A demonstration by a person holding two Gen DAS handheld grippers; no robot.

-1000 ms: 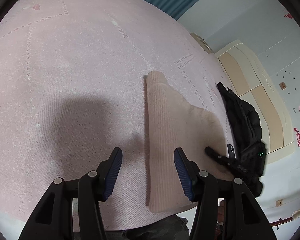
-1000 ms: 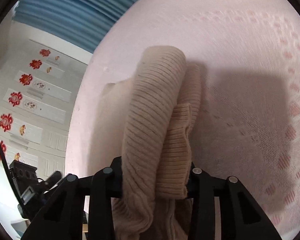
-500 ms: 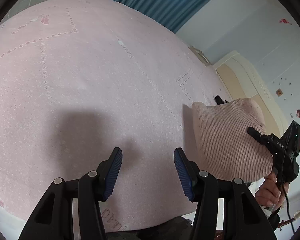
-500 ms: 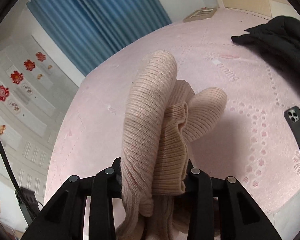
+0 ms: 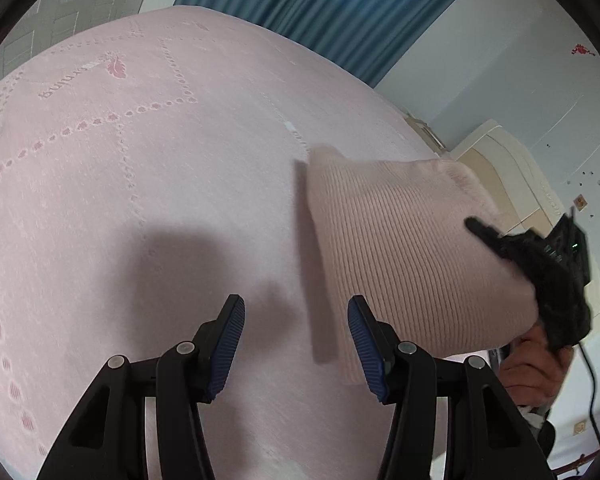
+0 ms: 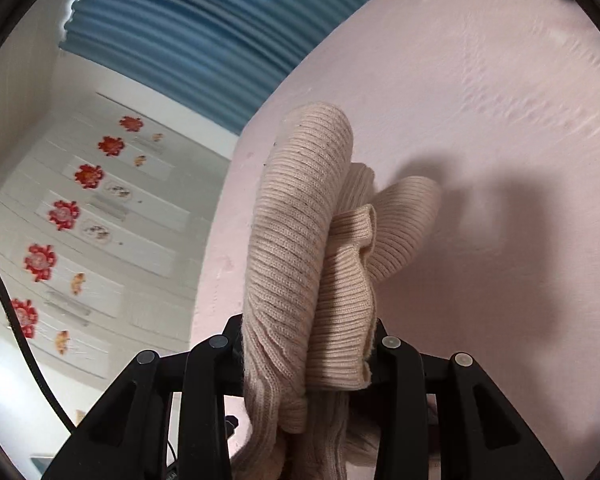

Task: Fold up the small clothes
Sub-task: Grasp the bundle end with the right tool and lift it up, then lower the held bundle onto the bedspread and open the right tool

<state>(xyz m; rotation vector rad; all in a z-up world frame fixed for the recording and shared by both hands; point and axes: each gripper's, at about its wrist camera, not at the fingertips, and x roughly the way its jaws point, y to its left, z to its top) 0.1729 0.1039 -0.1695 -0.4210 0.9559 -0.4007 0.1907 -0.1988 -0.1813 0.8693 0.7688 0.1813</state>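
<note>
From the left wrist view, the left gripper (image 5: pixel 296 344) hangs over the pink bedspread (image 5: pixel 140 200) with its blue ribbed pads spread wide and nothing between them. A second ago the beige ribbed sweater (image 5: pixel 400 256) lay flat on the bedspread, reaching toward its near edge. Now it is lifted clear as a compact folded bundle, held up at the right side of the bed by the right gripper (image 5: pixel 500 240), with the person's hand (image 5: pixel 536 372) below the black tool body. A dark shadow falls on the cloth beneath the bundle. My reading is that the folding itself is done, or nearly so, and the bundle is being carried off to be set down somewhere. The bedspread is a matte woven fabric with rows of small pink leaf marks and a feather motif toward the far left corner. Blue pleated curtains (image 5: pixel 340 12) hang beyond the far edge.

From the right wrist view, the right gripper (image 6: pixel 306 360) is clamped on the sweater (image 6: pixel 300 240), several thick layers bunched between its fingers. The knit is soft, chunky and vertically ribbed, with rounded fold edges that bulge forward and a frilled cuff or hem tucked in the middle. It will likely sag and open if released carelessly. Half a second ago this camera faced the far side of the bed; now it looks across toward a white wall with red flower decals (image 6: pixel 62 214).
</note>
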